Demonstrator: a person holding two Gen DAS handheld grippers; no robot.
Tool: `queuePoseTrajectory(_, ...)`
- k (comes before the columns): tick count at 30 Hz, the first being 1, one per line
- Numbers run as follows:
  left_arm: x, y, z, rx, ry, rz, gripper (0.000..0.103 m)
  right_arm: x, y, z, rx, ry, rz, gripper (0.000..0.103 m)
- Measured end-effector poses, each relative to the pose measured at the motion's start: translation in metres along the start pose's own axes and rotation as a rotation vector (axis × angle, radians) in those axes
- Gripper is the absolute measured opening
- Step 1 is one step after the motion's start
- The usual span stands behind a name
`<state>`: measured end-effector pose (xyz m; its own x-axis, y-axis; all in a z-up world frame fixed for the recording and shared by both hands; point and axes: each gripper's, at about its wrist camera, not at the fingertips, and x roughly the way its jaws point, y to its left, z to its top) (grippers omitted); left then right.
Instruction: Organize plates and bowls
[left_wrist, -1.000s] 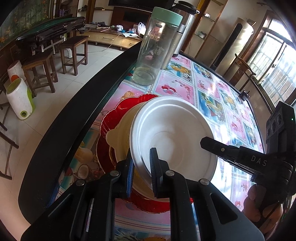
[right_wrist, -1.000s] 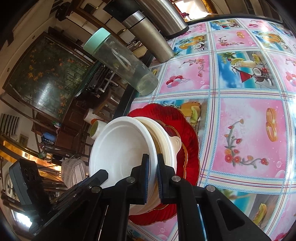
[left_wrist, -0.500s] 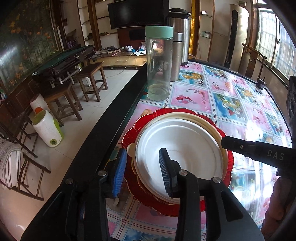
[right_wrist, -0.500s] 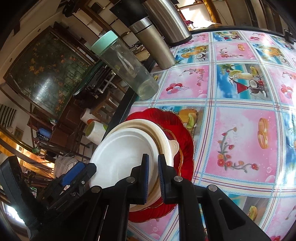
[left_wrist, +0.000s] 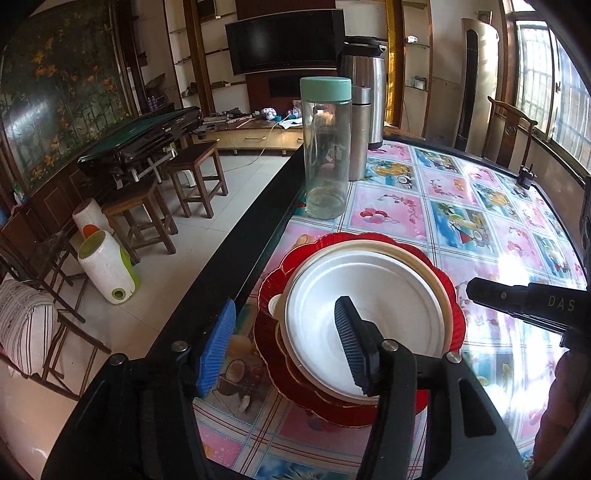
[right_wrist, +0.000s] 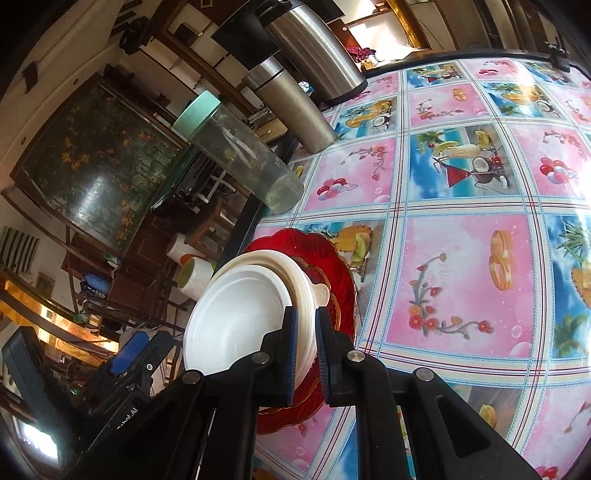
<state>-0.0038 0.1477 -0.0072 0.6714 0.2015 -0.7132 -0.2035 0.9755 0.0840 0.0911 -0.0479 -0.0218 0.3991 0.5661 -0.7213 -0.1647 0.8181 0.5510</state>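
Note:
A white plate (left_wrist: 369, 295) (right_wrist: 236, 314) lies flat in a cream bowl (left_wrist: 417, 254) (right_wrist: 295, 269) with a small handle. Both rest on a red scalloped plate (left_wrist: 273, 280) (right_wrist: 332, 258) near the table's left edge. My left gripper (left_wrist: 282, 347) (right_wrist: 146, 347) is open wide, just short of the stack's near side, and holds nothing. My right gripper (right_wrist: 306, 312) (left_wrist: 471, 288) is at the stack's right side. Its jaws stand narrow, with the white plate's rim between them.
A glass bottle (left_wrist: 325, 155) (right_wrist: 243, 158) with a mint lid, a steel flask (left_wrist: 360, 136) and a steel kettle (left_wrist: 364, 74) stand beyond the stack. The table's black edge (left_wrist: 240, 258) runs on the left, with stools on the floor below. A patterned tablecloth (right_wrist: 461, 277) spreads to the right.
My left gripper let go of the white plate, opened wide and drew back. The plate went from tilted to flat in the cream bowl. The right gripper's jaws kept the same narrow gap.

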Motion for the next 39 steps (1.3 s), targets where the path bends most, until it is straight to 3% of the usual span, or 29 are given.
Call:
queuePoseTrajectory(10,-0.016,-0.016,-0.002,0.008,-0.09,0.0,0.081,-0.03,-0.019,-0.016,-0.137,-0.177,0.06,0.015)
queuePoseTrajectory(21,-0.033,-0.022,-0.003,-0.051,-0.166,-0.021,0.085,-0.072,-0.003,-0.041,-0.302,-0.315,0.139,0.024)
queuePoseTrajectory(26,-0.034,-0.02,-0.008,-0.077,-0.162,-0.007,0.089,-0.074,0.013,-0.054,-0.367,-0.328,0.158,0.032)
queuePoseTrajectory(32,-0.037,-0.01,-0.022,-0.118,-0.161,0.024,0.099,-0.066,0.034,-0.067,-0.402,-0.357,0.077,0.043)
queuePoseTrajectory(34,-0.041,-0.002,-0.027,-0.145,-0.175,0.039,0.103,-0.065,0.04,-0.071,-0.405,-0.364,0.077,0.054)
queuePoseTrajectory(39,-0.049,0.014,-0.034,-0.192,-0.187,0.04,0.103,-0.061,0.052,-0.073,-0.393,-0.359,0.081,0.057)
